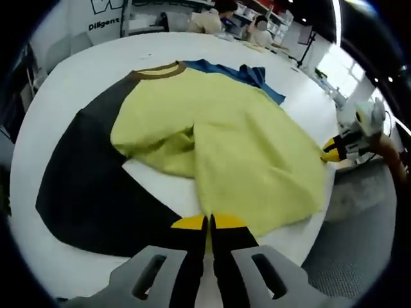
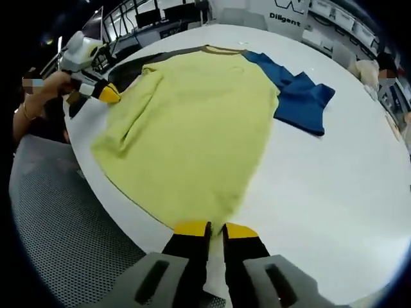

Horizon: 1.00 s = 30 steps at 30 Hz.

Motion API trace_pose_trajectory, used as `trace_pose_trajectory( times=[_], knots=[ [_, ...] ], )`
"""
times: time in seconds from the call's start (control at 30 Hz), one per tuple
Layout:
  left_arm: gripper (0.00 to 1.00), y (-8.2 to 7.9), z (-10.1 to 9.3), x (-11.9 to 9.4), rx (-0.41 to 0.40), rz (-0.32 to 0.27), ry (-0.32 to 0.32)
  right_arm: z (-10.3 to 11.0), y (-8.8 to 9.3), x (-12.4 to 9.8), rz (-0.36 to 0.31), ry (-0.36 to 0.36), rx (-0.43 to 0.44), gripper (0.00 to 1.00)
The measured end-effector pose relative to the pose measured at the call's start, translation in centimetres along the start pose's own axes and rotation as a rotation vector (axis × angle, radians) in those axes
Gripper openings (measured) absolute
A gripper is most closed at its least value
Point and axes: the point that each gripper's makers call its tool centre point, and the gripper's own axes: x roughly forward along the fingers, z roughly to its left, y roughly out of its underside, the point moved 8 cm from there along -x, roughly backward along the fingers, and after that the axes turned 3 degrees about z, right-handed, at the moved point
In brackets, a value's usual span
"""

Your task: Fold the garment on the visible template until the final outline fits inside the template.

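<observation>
A yellow-green shirt with a brown collar lies spread on the white round table. Part of it rests over a dark template. One blue sleeve sticks out at the far side. My left gripper is shut on the shirt's near hem. My right gripper pinches the hem's other corner at the table's right edge. In the right gripper view the shirt runs away from my right gripper, which is shut on its hem. The blue sleeve lies to the right, and the left gripper holds the left corner.
The table's edge drops to grey carpet close behind both grippers. A person's hand holds the left gripper. People sit at desks beyond the table. Bare white tabletop stretches right of the shirt.
</observation>
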Motion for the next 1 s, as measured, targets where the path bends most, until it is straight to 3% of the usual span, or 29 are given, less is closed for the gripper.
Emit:
trace_pose_trajectory(
  times=[0.3, 0.57, 1.0],
  knots=[
    [0.0, 3.6, -0.9, -2.7, -0.067, 0.078, -0.011, 0.0, -0.1, -0.1, 0.004, 0.003, 0.004, 0.0],
    [0.0, 6.0, -1.1, -3.6, -0.102, 0.163, -0.039, 0.0, 0.0, -0.2, 0.013, 0.006, -0.014, 0.0],
    [0.0, 7.8, -2.1, -4.2, -0.163, 0.236, -0.03, 0.1, 0.2, -0.5, 0.026, 0.003, -0.025, 0.0]
  ],
)
